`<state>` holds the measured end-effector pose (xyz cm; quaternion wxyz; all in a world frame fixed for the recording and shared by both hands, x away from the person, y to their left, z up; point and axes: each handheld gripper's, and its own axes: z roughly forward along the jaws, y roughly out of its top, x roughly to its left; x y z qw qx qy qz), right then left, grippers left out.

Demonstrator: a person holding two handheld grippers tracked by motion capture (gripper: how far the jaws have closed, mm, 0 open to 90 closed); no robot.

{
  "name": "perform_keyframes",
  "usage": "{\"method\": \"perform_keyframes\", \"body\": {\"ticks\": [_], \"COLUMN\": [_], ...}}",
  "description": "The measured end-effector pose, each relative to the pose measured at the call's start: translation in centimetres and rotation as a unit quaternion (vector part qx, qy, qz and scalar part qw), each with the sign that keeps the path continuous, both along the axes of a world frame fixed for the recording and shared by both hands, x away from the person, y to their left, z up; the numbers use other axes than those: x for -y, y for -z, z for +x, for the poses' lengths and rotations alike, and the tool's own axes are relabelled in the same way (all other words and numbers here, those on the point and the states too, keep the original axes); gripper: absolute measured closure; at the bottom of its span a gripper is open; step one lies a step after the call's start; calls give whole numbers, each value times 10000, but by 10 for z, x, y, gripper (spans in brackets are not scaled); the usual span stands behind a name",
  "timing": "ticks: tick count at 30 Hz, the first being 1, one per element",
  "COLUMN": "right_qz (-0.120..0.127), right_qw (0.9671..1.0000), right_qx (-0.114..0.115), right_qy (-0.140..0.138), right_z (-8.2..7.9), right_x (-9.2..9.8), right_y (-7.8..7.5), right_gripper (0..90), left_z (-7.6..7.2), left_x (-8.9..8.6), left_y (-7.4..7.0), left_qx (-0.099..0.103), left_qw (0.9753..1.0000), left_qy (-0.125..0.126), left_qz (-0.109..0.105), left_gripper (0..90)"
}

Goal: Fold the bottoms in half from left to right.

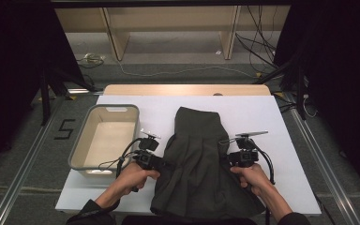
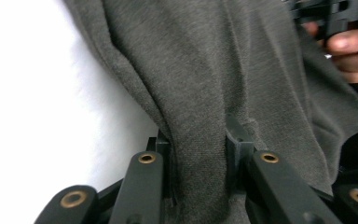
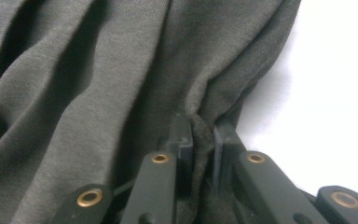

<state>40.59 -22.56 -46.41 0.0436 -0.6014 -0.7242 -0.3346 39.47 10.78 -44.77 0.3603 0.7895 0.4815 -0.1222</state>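
A dark olive-grey garment lies lengthwise on the white table sheet, narrow end far, wide end toward the person. My left gripper is shut on the garment's left edge, and its own view shows a thick fold of the cloth pinched between the jaws. My right gripper is shut on the right edge, with a bunched fold of the cloth caught between its jaws. A hand holds each gripper from below. In the left gripper view, the other hand shows at the upper right.
A grey plastic bin stands on the sheet left of the garment, close to my left gripper. The wooden table edge runs along the far side. Cables lie on the floor beyond. Bare sheet spreads right of the garment.
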Motion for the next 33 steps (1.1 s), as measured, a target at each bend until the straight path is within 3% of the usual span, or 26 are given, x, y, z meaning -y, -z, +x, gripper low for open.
{"method": "perform_keyframes", "body": {"ticks": [5,12,14,17,20,23,28,33], "right_qz": [-205,-405,-473,-650,-904,-776,-857,-716], "right_qw": [9997,9989,9984,9972,9938,9931,9891,9893], "right_qx": [94,175,203,264,580,842,1157,1246], "right_qy": [-98,-183,-223,-252,-280,-270,-306,-268], "right_z": [-1,-2,-2,-2,-1,0,7,22], "right_x": [5,6,5,5,8,11,9,8], "right_y": [0,2,2,2,-2,-11,-23,-26], "right_gripper": [810,799,780,636,466,386,342,303], "left_z": [-2,-3,-4,-5,-3,0,3,10], "left_x": [3,4,5,5,3,-1,-5,-2], "left_y": [9,14,12,6,-2,-9,-20,-27], "left_qx": [-1,-35,-36,84,166,310,558,740], "left_qw": [9995,9993,9991,9991,9991,9988,9974,9958], "left_qy": [82,93,50,93,16,-210,-358,-455], "left_qz": [300,371,427,412,394,314,271,286], "left_gripper": [699,684,636,526,381,323,305,287]}}
